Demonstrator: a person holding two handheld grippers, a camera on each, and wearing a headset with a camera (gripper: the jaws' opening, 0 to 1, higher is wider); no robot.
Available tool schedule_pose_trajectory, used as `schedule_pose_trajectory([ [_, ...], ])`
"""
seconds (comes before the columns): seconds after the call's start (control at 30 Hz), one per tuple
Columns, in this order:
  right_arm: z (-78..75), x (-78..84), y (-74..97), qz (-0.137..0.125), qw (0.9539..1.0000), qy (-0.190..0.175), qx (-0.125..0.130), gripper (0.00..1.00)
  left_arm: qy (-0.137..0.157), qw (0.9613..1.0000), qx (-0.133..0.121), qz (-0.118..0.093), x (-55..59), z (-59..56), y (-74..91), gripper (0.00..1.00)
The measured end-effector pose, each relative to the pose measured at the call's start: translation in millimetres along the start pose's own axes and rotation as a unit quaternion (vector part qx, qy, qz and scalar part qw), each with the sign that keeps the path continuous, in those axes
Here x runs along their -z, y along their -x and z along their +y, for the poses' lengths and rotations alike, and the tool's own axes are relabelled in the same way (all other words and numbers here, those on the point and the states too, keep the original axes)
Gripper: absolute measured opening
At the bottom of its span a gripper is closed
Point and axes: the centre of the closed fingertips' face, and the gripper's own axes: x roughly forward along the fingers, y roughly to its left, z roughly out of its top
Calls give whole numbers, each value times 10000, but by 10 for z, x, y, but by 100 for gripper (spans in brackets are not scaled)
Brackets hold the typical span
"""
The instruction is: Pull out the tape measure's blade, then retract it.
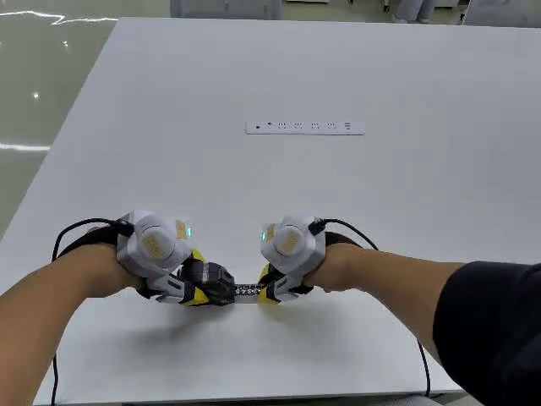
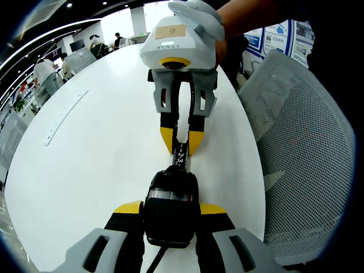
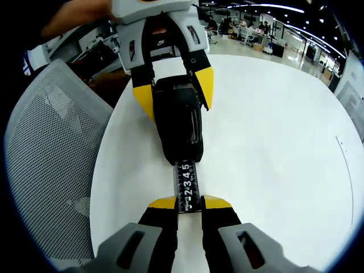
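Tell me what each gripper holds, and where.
The left gripper clamps the tape case by its sides; the right gripper pinches the blade near its tip.

1. A white table (image 1: 355, 76) carries everything; a white power strip (image 1: 305, 128) lies flat around its middle, well apart from the grippers.
2. Close to the table's near edge, the left gripper (image 1: 203, 277) clamps the black tape measure (image 1: 216, 283) between its yellow-tipped jaws.
3. Just beside it, the right gripper (image 1: 265, 286) pinches the blade (image 1: 246, 290), a short stretch of which spans the gap between them.
4. Bare forearms hold both grippers; a dark sleeve (image 1: 494, 330) covers the right arm.
5. A black cable (image 1: 69, 232) loops from the left gripper.
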Motion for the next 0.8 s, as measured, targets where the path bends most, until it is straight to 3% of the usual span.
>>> schedule_pose_trajectory([
  [0.8, -13, 65, 39, 23, 10000, -25, 13, 10, 78, 10000, 7, 18, 7, 5, -6, 30],
])
